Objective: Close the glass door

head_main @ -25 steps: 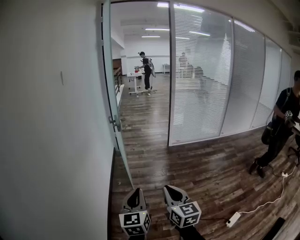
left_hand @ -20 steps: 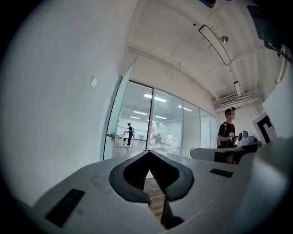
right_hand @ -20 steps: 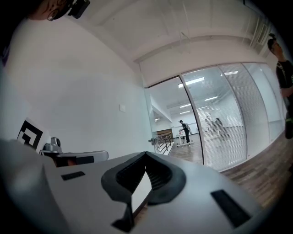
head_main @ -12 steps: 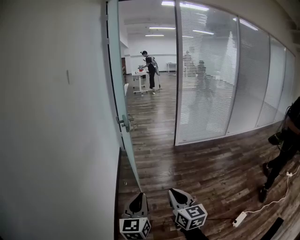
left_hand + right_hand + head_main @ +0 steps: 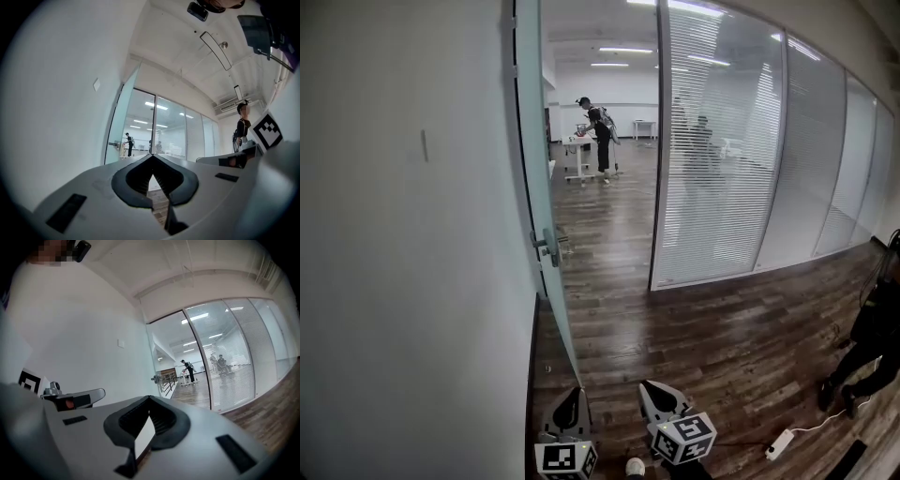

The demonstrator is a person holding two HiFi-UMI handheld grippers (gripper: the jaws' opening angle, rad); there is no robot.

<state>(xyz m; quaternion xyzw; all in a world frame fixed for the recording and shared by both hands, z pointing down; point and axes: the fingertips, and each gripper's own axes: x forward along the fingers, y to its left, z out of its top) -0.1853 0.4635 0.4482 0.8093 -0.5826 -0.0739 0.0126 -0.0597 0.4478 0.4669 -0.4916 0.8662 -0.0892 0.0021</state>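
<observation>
In the approach, left tool (image 5: 570,405) and right tool (image 5: 661,401) are held closed, empty; the handle (image 5: 548,247) of the open glass door (image 5: 534,141) must be reached next.

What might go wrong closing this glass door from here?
The left gripper and right gripper are shut, short of the handle; closed tips may slip off it. The glass door could slam if pulled hard. The power strip lying to the right could trip you.
</observation>
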